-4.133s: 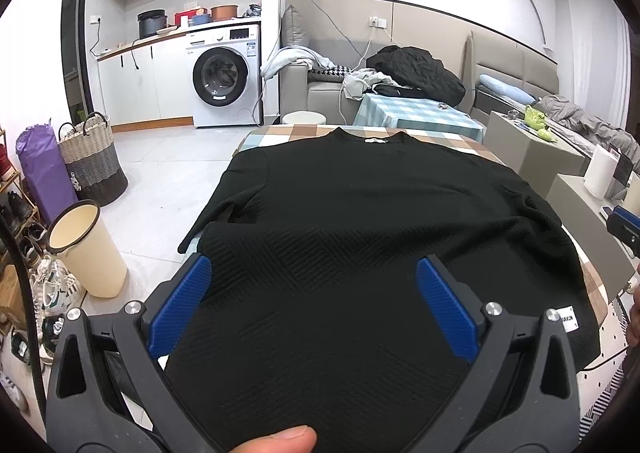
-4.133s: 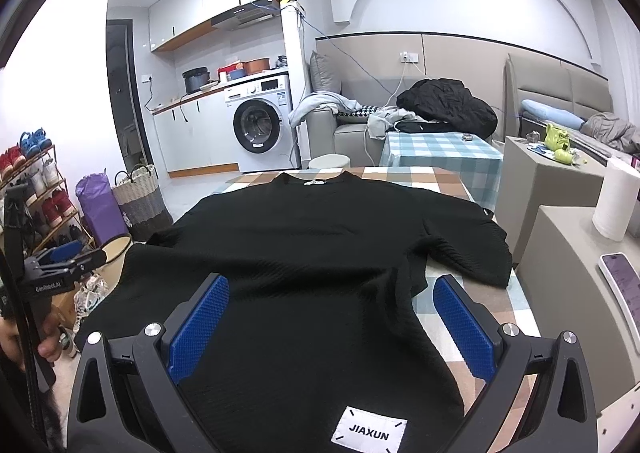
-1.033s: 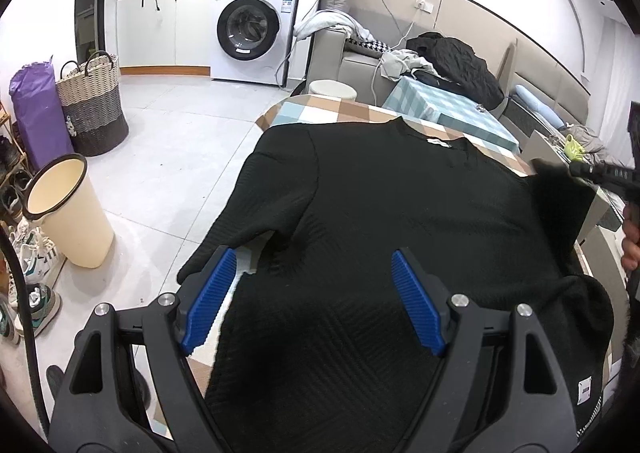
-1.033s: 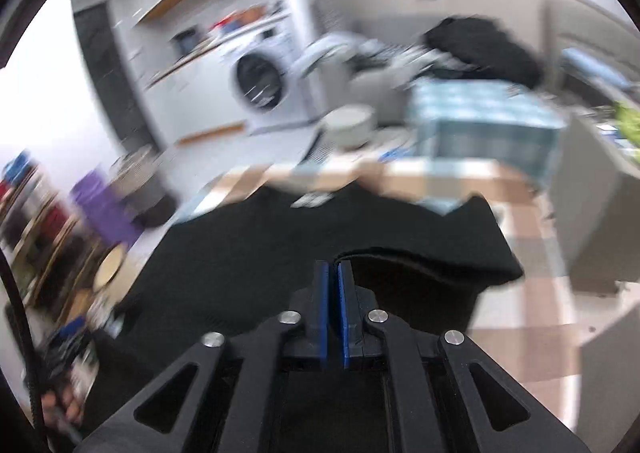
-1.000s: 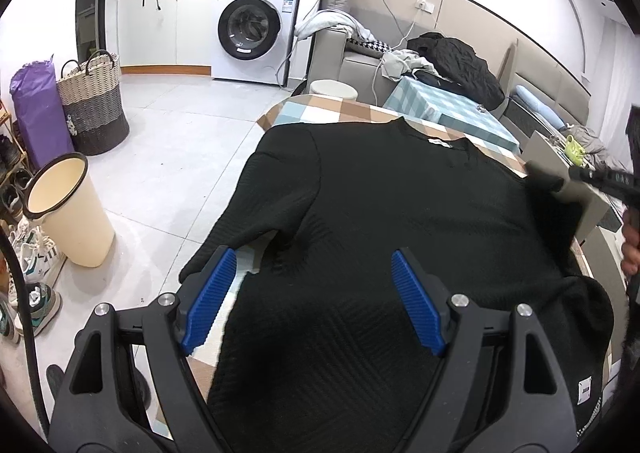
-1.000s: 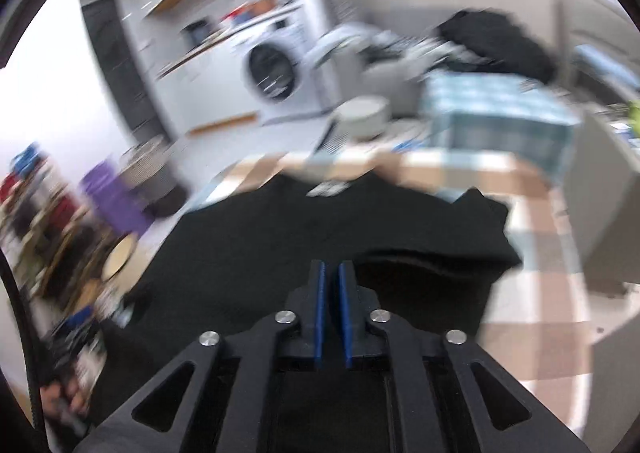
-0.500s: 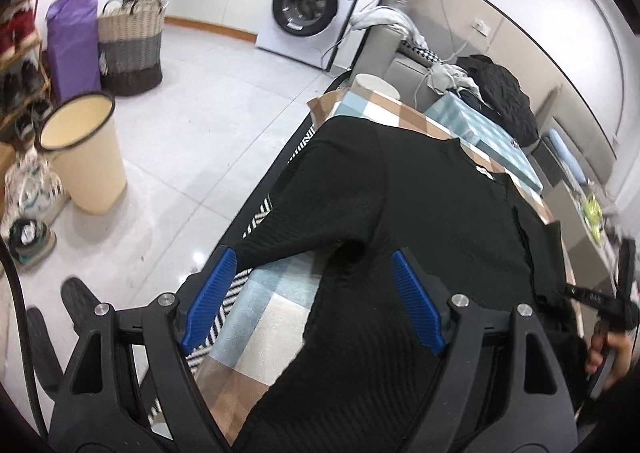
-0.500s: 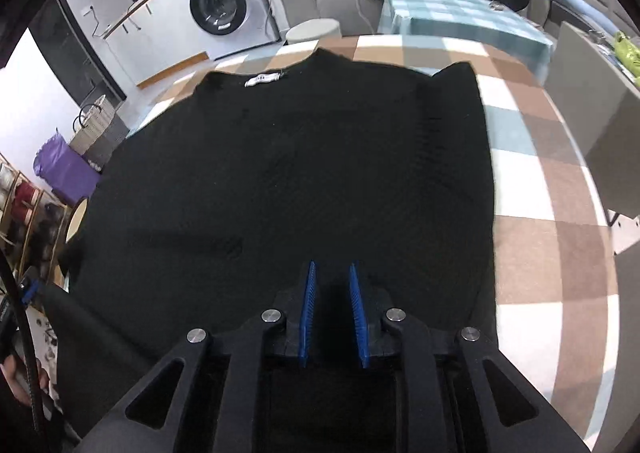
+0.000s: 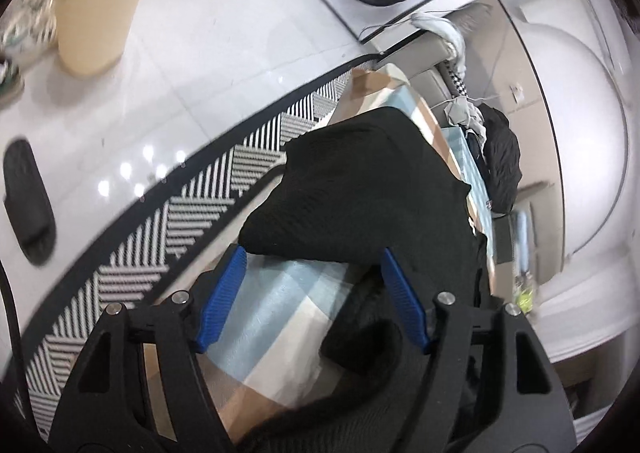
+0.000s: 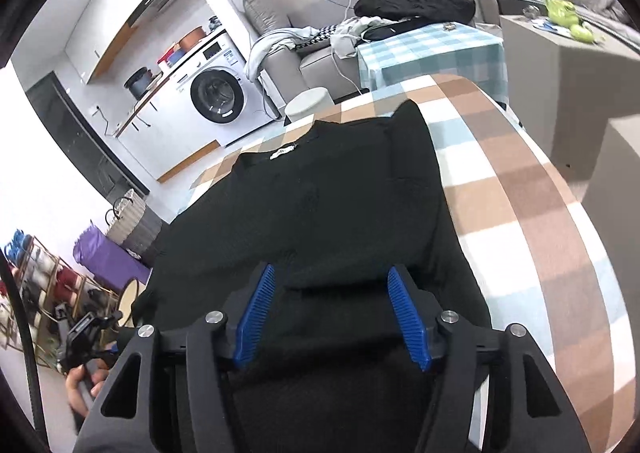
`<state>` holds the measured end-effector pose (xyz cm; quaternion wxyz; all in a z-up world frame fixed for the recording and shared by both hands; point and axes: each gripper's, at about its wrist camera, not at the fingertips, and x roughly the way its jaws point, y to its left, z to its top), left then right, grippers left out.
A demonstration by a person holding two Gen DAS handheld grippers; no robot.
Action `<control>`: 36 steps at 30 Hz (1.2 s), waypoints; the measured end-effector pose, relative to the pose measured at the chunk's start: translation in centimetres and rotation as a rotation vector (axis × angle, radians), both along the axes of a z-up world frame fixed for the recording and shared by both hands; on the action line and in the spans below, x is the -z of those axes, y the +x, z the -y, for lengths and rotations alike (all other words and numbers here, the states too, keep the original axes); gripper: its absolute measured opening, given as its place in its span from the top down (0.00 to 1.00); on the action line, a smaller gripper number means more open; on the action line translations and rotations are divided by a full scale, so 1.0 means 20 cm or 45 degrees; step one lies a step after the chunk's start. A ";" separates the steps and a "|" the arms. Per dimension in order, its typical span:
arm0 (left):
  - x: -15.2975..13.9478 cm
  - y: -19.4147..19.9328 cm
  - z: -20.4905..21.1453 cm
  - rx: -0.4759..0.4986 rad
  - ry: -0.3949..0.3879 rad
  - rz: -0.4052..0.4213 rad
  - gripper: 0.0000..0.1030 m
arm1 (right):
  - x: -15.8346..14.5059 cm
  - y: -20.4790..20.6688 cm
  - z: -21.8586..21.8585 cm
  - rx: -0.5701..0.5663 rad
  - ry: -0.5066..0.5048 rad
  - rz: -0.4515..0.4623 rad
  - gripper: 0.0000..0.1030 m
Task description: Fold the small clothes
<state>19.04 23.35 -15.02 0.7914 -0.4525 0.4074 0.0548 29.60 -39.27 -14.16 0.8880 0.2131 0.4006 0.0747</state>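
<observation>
Two grippers are working over one black top point(image 10: 332, 193), which is lying spread on a table covered with a checked cloth point(image 10: 532, 213) of brown, pale blue and white squares. In the right wrist view the top is lying with its neckline and white neck label point(image 10: 282, 151) pointing toward the table's far edge, and its right sleeve is sitting folded in over the body, leaving a straight edge running along the cloth's bare right side. The right gripper point(image 10: 334, 317) is hovering low over the hem end near the table's near edge, its blue-padded jaws standing moderately apart with nothing between them but the fabric lying beneath.

In the left wrist view the left gripper point(image 9: 310, 295) is tilting steeply over the table's left edge, its jaws standing wide. The left sleeve point(image 9: 340, 197) is lying just beyond the fingertips, its cuff edge crossing the gap between them, and a patch of bare checked cloth is showing between the jaws. Whether the pads are touching the sleeve cannot be told.

Beyond the table's left edge a black-and-white zigzag rug point(image 9: 168, 221) is lying on the floor, with a cream bin point(image 9: 98, 9) and a black slipper point(image 9: 28, 201) on the white tiles. A washing machine point(image 10: 218, 95) is standing well past the far edge.
</observation>
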 end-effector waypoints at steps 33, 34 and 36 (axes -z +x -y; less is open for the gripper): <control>-0.68 0.60 1.03 0.621 0.522 0.458 0.96 | 0.10 -0.22 0.19 0.119 0.112 -0.032 0.41; -0.65 0.62 1.12 0.702 0.498 0.443 0.93 | 0.10 -0.23 0.21 0.129 0.114 -0.033 0.41; -0.59 0.63 1.24 0.789 0.500 0.366 0.73 | 0.09 -0.26 0.24 0.142 0.112 -0.033 0.41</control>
